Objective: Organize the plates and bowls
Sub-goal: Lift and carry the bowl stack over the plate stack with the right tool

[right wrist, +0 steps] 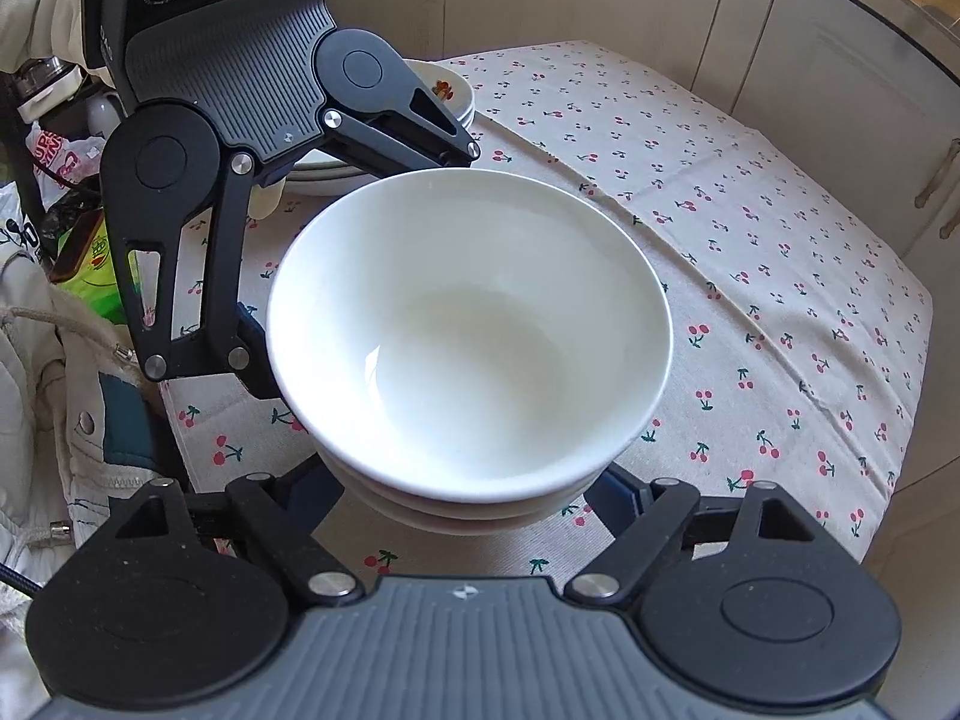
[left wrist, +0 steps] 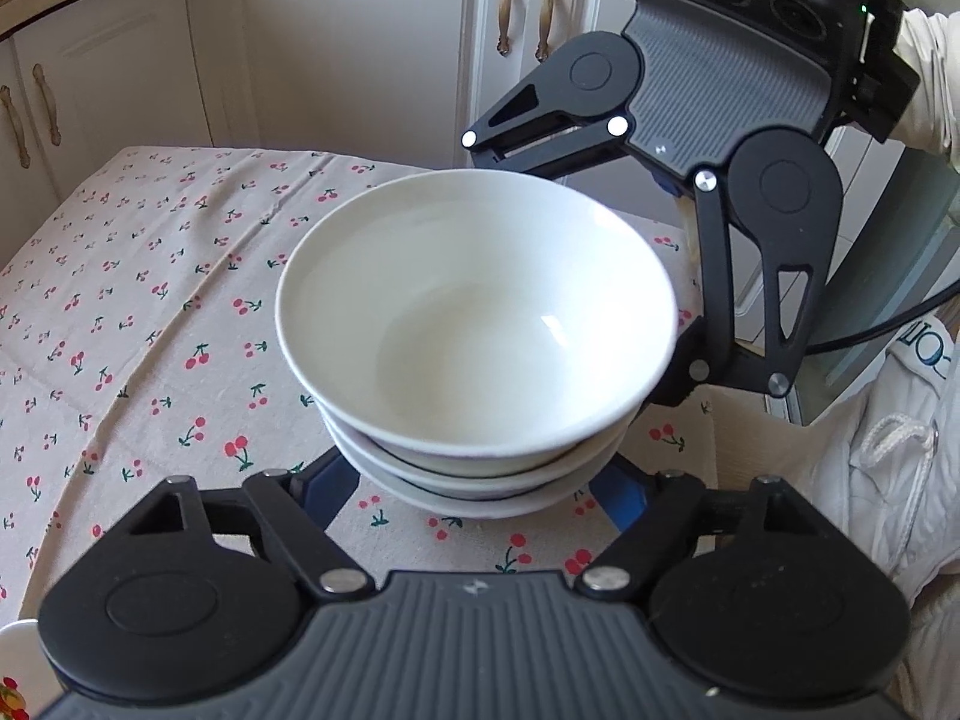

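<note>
Clamping stacked bowls (left wrist: 474, 324), left gripper (left wrist: 474, 489), right gripper (right wrist: 480, 489)

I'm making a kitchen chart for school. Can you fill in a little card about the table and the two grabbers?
bowls: three, white, nested in one upright stack
surface: cherry-print tablecloth
left gripper: jaws either side of the lower bowls; contact hidden
right gripper: the same, from the opposite side
plates: patterned stack, apart from the bowls
</note>
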Motion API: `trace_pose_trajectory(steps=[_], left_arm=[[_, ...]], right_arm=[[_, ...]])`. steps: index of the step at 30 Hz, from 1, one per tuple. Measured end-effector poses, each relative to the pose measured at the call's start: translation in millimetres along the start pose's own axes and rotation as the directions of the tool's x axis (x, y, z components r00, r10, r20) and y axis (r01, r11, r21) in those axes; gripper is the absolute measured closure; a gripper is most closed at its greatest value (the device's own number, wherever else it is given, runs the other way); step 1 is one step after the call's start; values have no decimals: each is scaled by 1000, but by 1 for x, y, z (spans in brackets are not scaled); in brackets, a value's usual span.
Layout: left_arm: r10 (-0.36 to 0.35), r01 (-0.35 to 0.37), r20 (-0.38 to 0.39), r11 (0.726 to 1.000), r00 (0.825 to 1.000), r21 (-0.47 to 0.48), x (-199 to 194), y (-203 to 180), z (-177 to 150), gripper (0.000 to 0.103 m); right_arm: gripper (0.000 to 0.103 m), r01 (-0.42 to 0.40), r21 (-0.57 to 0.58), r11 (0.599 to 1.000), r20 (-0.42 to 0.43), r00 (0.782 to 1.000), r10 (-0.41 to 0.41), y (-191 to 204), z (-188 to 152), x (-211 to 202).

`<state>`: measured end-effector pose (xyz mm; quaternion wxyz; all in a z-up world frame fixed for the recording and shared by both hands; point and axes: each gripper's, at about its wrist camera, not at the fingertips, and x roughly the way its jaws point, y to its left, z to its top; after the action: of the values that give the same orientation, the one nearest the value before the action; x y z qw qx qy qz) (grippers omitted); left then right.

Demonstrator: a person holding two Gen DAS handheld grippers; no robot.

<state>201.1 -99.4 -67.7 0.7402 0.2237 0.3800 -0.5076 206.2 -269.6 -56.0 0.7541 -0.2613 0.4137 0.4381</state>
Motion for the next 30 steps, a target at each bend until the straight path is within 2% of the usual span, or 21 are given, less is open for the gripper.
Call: trace_pose_trajectory(steps=[8,22,30], left_arm=[[2,-2,1,1000,1000,4,-1,0,0,21],[17,-17,9,1000,1000,11,-4,-4,-1,21],[52,-51,41,999,998,-17,-28,-13,-7,21]], right_arm=[[11,5,-25,1000,0,1000,-5,0,2,3],[11,13,-51,999,-6,1000,-13,4,5,3],[11,19,-93,996,-1,1000,-19,19,17,-8]])
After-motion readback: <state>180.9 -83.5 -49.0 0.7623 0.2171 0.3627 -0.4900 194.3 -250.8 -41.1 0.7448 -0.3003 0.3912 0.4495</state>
